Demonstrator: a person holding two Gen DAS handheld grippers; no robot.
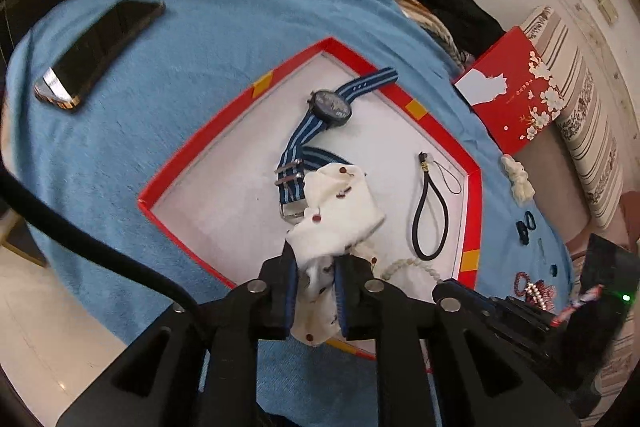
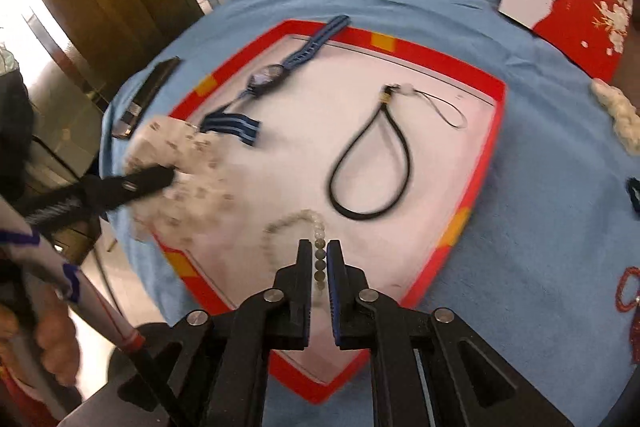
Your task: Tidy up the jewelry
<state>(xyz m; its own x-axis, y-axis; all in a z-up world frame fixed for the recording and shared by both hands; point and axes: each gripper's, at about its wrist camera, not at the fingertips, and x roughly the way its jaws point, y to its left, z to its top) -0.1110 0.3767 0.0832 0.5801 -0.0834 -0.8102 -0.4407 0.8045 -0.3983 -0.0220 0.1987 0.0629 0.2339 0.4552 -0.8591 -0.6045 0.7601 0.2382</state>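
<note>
A: Left wrist view: my left gripper [image 1: 316, 259] is clamped on the white dotted cloth [image 1: 340, 211], over the near side of the red tray [image 1: 236, 107].

B: And your right?

A: My right gripper [image 2: 319, 251] pinches the pale bead bracelet [image 2: 296, 221] inside the tray's near edge; watch [image 1: 331, 105] farther in.

The table cloth [image 1: 160, 131] is plain sky blue. The tray [image 1: 168, 183] has a red rim with orange-yellow patches and a white floor. The watch [image 1: 331, 105] has a dark face on a navy strap with light-blue stripes. The fabric scrunchie [image 1: 340, 211] is cream with small maroon dots. The cord loop [image 2: 370, 163] is black. The bead bracelet [image 2: 316, 227] is pale, milky white-grey. The box lid [image 1: 516, 91] is red with white blossoms. The phone [image 1: 96, 51] is glossy black.
</note>
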